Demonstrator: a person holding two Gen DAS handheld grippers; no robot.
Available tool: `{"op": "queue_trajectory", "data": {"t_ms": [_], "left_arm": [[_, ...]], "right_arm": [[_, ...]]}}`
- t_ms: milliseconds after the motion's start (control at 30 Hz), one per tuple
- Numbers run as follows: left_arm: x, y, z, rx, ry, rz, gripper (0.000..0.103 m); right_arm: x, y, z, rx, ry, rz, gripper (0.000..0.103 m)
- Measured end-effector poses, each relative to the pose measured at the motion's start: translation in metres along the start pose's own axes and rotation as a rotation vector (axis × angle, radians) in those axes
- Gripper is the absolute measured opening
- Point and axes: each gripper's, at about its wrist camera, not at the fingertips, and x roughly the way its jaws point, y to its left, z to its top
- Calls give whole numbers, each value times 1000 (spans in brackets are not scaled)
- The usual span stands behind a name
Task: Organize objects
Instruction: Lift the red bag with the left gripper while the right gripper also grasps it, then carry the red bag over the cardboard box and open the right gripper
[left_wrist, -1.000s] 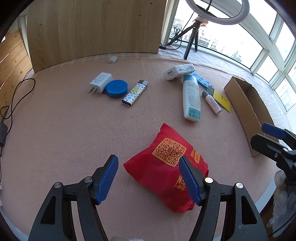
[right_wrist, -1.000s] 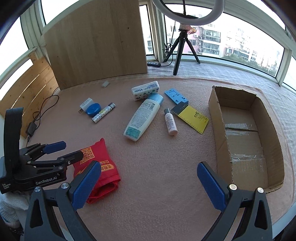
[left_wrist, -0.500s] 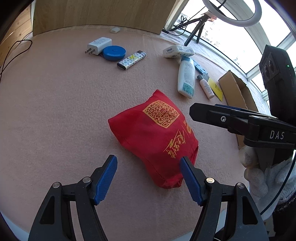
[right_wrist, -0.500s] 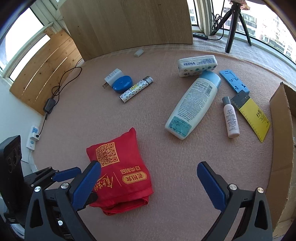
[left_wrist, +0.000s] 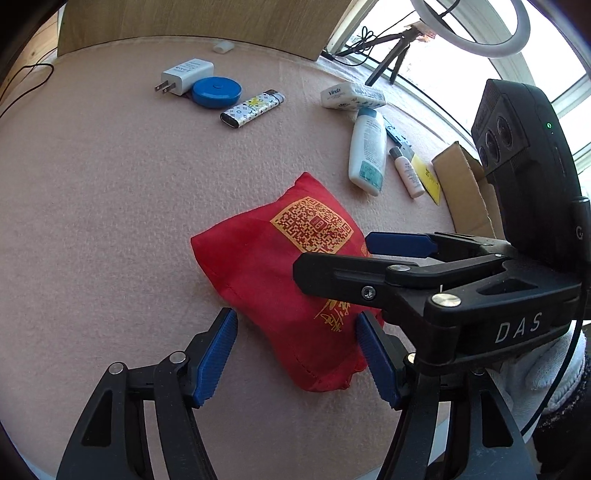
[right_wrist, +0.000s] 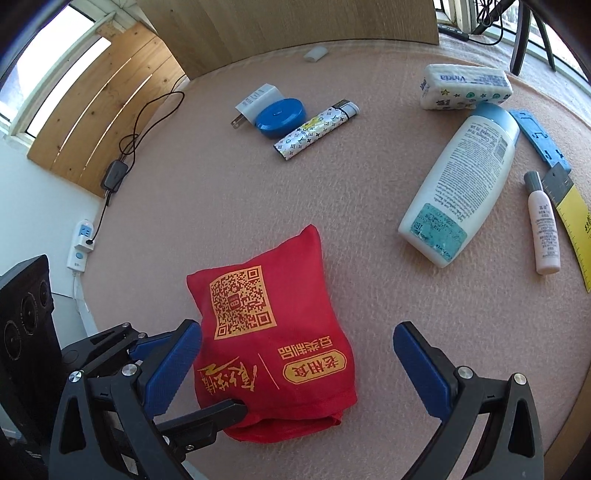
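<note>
Red pouch, lying near the worktop's near edge and well apart from the cardboard box, is being straddled by both open grippers, left gripper fingers just closing without pressing, right gripper spread wide; the next move calls for pinching and lifting it clear boxward.

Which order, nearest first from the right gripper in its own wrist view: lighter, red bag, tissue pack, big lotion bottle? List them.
1. Red bag, lying between the open jaws of the right gripper.
2. Big lotion bottle, up and to the right.
3. Lighter, centre, further back.
4. Tissue pack, far right, at the back.
</note>
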Motion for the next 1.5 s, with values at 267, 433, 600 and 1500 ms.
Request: {"op": "queue_trajectory", "data": {"t_ms": [267, 433, 600, 1500], "left_arm": [[2, -11, 4, 31, -5, 0, 57], [-5, -29, 9, 67, -27, -8, 56], [-12, -63, 20, 137, -59, -28, 56], [58, -327, 48, 557, -42, -220, 56]], "right_arm": [[0, 5, -8, 4, -8, 43, 77], [-16, 2, -13, 19, -50, 31, 75], [-46, -8, -20, 46, -119, 13, 74], [-230, -174, -102, 380, -441, -239, 74]]}}
